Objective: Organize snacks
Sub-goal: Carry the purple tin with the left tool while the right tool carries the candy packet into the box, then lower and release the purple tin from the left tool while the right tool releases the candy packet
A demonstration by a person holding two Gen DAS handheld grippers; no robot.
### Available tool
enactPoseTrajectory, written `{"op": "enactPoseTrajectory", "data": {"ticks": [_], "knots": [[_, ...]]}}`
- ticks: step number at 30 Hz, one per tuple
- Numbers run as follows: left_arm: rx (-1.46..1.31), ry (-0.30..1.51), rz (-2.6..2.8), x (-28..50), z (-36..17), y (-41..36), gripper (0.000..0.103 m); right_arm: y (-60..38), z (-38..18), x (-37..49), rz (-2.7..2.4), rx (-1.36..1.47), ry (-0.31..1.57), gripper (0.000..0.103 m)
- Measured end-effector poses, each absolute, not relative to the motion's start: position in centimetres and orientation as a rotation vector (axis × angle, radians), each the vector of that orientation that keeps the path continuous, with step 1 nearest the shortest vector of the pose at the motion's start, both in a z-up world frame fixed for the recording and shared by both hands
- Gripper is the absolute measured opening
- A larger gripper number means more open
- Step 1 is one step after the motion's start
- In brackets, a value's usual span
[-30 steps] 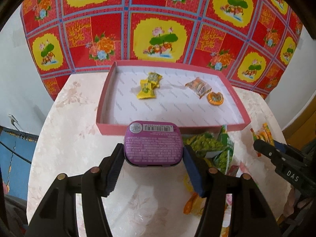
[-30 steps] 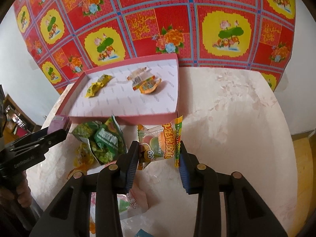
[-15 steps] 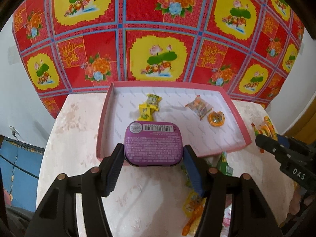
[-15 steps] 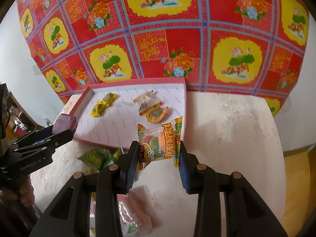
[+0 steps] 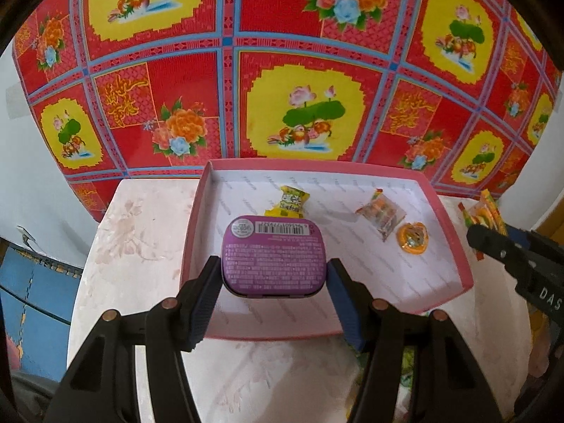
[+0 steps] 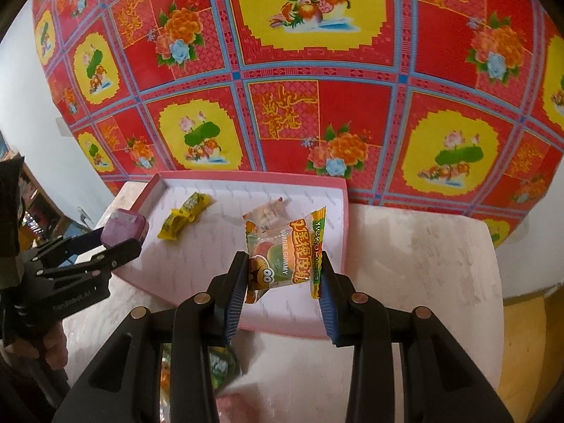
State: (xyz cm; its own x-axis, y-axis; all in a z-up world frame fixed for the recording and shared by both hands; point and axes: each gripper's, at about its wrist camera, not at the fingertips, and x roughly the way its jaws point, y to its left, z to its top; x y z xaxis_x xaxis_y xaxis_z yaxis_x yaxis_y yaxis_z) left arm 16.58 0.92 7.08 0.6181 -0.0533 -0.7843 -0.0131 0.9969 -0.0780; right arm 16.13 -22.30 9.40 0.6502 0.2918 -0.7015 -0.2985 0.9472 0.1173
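Note:
My left gripper [image 5: 273, 290] is shut on a purple tin [image 5: 274, 255] and holds it above the near left part of the pink tray [image 5: 454, 268]. My right gripper [image 6: 282, 292] is shut on an orange burger gummy packet [image 6: 287, 250], held above the tray's near right part [image 6: 343, 232]. In the tray lie a yellow candy [image 5: 290, 199], a clear wrapped sweet [image 5: 380, 213] and an orange round sweet [image 5: 412, 238]. The left gripper and tin also show in the right wrist view [image 6: 121, 227].
The tray sits at the back of a pale marble-patterned table [image 5: 141, 246], against a red and yellow flowered cloth [image 5: 303, 70]. Green snack packets [image 6: 218, 366] lie on the table in front of the tray. The table edge drops off on the right [image 6: 500, 282].
Both grippers have moved forward and up, from over the table in front of the tray to over the tray. Both still hold their items.

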Motion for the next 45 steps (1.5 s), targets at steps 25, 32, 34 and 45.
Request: {"op": "enactPoseTrajectory", "data": {"ticks": [25,32,34,45], "knots": [[-0.058,0.927,-0.012,20.0,4.2,0.7,0.063,-21.2,6.8,22.1,0.329,0.002,0.816,0.038],[-0.061,0.941,-0.011,20.4,3.5,0.7,0.063,-20.9,5.4,23.1,0.327,-0.010,0.842,0.038],[-0.062,0.947,-0.009,20.5,3.3,0.7,0.063,-20.8,5.1,23.4,0.326,-0.011,0.848,0.038],[-0.085,0.967,-0.003,21.0,2.5,1.4,0.063,-19.6,4.0,24.2,0.310,-0.038,0.865,0.038]]}}
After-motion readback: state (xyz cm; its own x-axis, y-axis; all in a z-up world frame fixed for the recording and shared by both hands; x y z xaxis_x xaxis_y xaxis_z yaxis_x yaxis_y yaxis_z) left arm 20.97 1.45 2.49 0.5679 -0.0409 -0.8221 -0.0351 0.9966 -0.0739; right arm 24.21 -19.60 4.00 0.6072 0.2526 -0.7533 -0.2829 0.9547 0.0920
